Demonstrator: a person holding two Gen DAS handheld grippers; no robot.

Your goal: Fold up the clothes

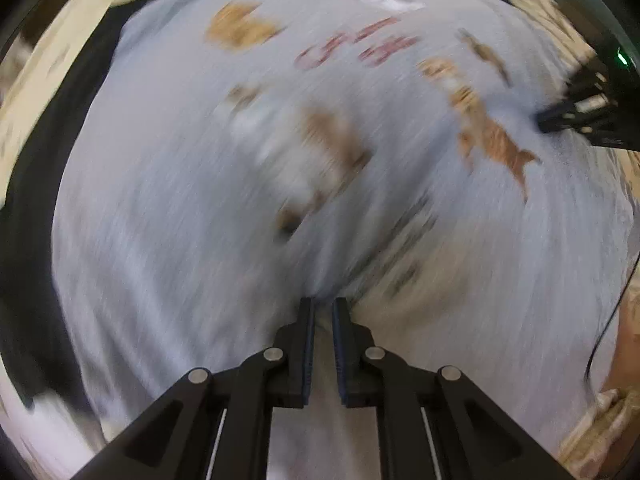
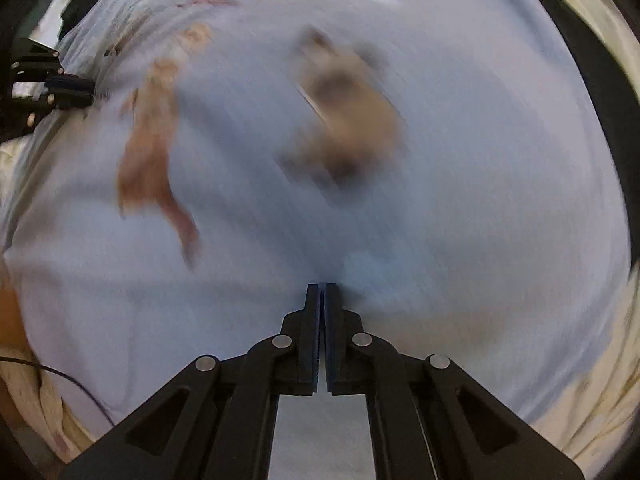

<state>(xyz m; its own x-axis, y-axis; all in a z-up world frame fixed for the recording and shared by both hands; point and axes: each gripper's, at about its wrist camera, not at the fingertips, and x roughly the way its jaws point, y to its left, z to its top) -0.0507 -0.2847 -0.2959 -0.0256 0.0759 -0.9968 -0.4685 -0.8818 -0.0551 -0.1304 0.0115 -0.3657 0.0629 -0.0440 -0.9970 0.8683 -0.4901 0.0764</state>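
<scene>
A pale printed shirt (image 1: 168, 200) fills nearly all the room ahead of both grippers, its cloth gathered at the fingertips of the left gripper (image 1: 323, 304) and the right gripper (image 2: 323, 288). A dark garment (image 1: 36, 216) borders its left edge; a thin black cable (image 2: 72, 384) trails nearby. Details are blurred.

You have a cream, patterned bed cover (image 1: 60, 52) as the supporting surface; it shows at the frame edges in both wrist views (image 2: 600, 412), blurred. A dark cloth (image 1: 36, 208) lies on it. Over that lies the light blue T-shirt (image 1: 160, 208) with printed cats, spread front up (image 2: 480, 160). A thin black cable (image 2: 72, 384) crosses the cover's near edge.
</scene>
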